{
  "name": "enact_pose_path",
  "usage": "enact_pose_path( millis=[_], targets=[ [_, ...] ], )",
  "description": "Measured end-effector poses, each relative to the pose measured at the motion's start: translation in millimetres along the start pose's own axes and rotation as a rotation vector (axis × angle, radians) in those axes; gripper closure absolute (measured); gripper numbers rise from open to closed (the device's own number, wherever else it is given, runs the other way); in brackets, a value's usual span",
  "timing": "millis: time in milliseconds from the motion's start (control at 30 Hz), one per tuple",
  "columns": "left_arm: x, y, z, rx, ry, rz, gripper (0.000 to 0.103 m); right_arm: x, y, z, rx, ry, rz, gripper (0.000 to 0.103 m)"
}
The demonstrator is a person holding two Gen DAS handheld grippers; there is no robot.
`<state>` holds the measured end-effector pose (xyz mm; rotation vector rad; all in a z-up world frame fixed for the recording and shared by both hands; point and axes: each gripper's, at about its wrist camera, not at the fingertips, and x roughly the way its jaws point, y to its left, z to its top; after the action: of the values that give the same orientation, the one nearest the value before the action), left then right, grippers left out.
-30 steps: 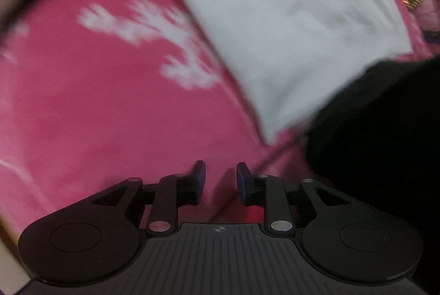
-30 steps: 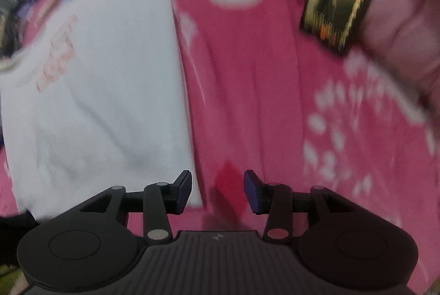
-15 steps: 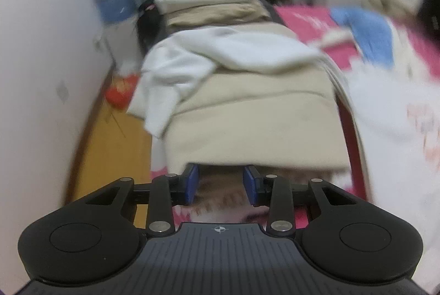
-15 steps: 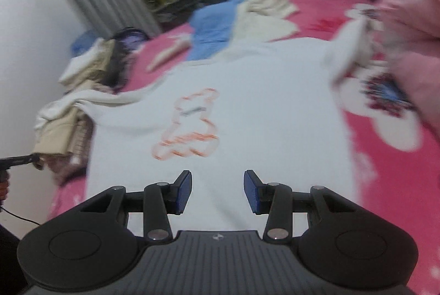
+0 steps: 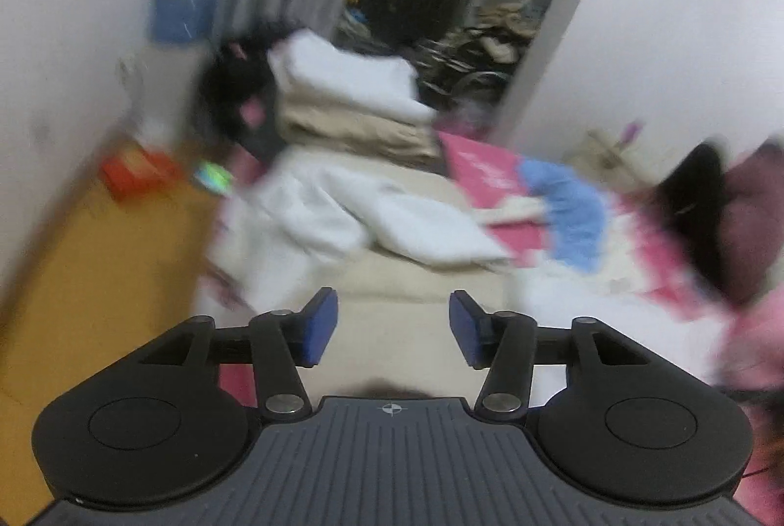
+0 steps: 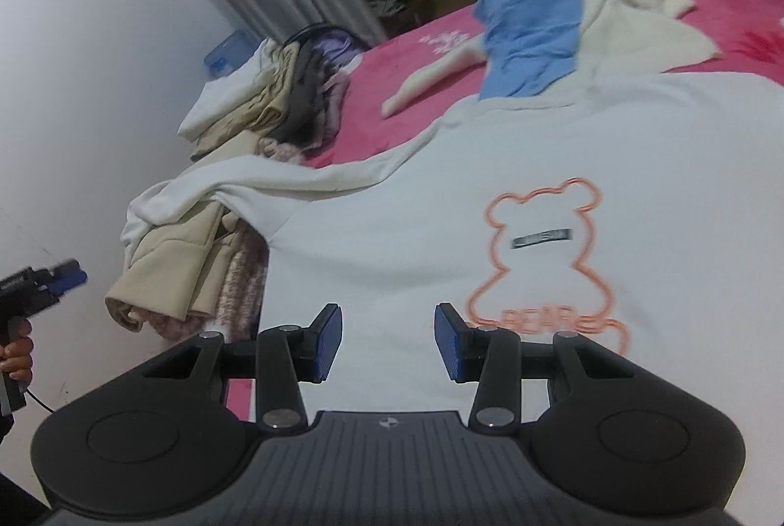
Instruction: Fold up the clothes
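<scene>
A white sweatshirt (image 6: 490, 192) with an orange bear outline lies spread on the pink bed cover (image 6: 392, 70). One sleeve (image 6: 230, 183) trails off the left edge over beige clothes. My right gripper (image 6: 388, 339) hovers above the sweatshirt's near hem, open, nothing between its fingers. My left gripper (image 5: 393, 330) is raised over the bed's left edge, its jaws opening and empty. It also shows at the far left of the right wrist view, as the left gripper (image 6: 54, 281) in a hand. The left wrist view is blurred.
A blue garment (image 6: 529, 31) and a cream one (image 6: 642, 11) lie at the far end of the bed. Folded white and beige clothes (image 5: 353, 104) are stacked beside the bed on the left. A wooden floor (image 5: 98, 281) and a white wall lie beyond.
Both views have swung up from the pink cover to the room and the spread sweatshirt. The left jaws have widened; the right jaws keep the same gap.
</scene>
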<state>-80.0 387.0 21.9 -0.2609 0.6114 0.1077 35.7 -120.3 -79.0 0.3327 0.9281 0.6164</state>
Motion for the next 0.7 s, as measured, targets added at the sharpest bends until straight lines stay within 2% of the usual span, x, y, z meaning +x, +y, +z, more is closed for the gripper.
enact_pose_path(
  millis=[100, 133, 200, 300, 367, 400, 467, 567, 700],
  targets=[
    [29, -24, -6, 0.294, 0.004, 0.208, 0.052, 11, 5, -1, 0.013, 0.02, 0.02, 0.058],
    [41, -31, -10, 0.373, 0.015, 0.246, 0.052, 11, 6, -3, 0.016, 0.022, 0.023, 0.058],
    [64, -37, -16, 0.436, 0.053, 0.274, 0.052, 12, 9, -7, 0.021, 0.026, 0.025, 0.058],
    [81, -33, -19, 0.402, 0.075, 0.288, 0.061, 9, 6, -14, 0.039, 0.035, 0.015, 0.058],
    [83, -27, -16, 0.331, 0.076, 0.264, 0.079, 6, 0, -19, 0.056, 0.041, 0.005, 0.058],
    [83, -25, -14, 0.308, 0.077, 0.256, 0.083, 4, -3, -22, 0.067, 0.044, -0.001, 0.058],
    [81, -25, -11, 0.307, 0.076, 0.256, 0.099, 1, -10, -26, 0.088, 0.05, -0.01, 0.058],
    [76, -23, -5, 0.303, 0.067, 0.264, 0.103, -1, -22, -32, 0.133, 0.051, -0.019, 0.058],
    [48, -22, 18, 0.238, -0.009, 0.225, 0.103, -2, -33, -37, 0.18, 0.05, -0.023, 0.058]
  ],
)
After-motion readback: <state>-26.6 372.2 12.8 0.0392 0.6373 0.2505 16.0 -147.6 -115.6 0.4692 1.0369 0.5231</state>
